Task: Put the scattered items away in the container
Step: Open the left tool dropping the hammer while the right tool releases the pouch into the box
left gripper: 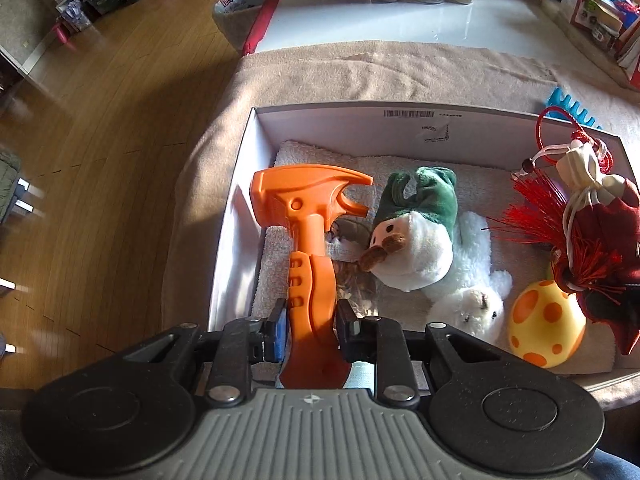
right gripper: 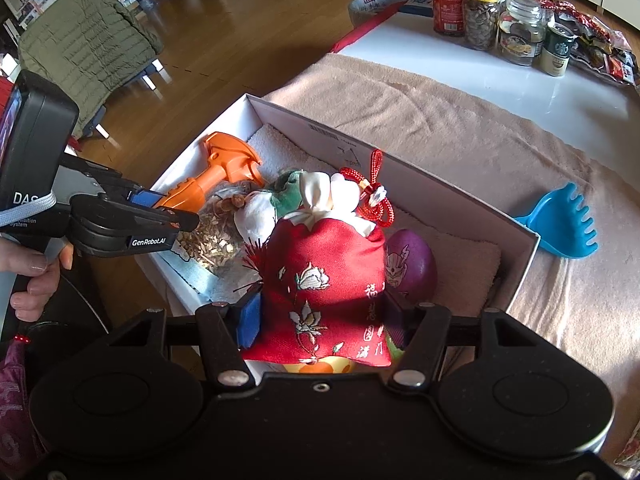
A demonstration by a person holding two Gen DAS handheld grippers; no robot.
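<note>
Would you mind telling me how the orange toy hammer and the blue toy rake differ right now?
The hammer is orange and held in the left gripper over the box; the rake is blue and lies loose on the towel outside the box. Both look like plastic toys.

Both grippers (left gripper: 310, 330) (right gripper: 320, 320) angle downward, jaws clamped.

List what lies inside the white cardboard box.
Inside the white cardboard box, on a white towel: a green-hatted plush snowman, white plush seal, yellow orange-spotted egg, purple egg and clear dried-herb packet. The red pouch covers what lies beneath it.
</note>
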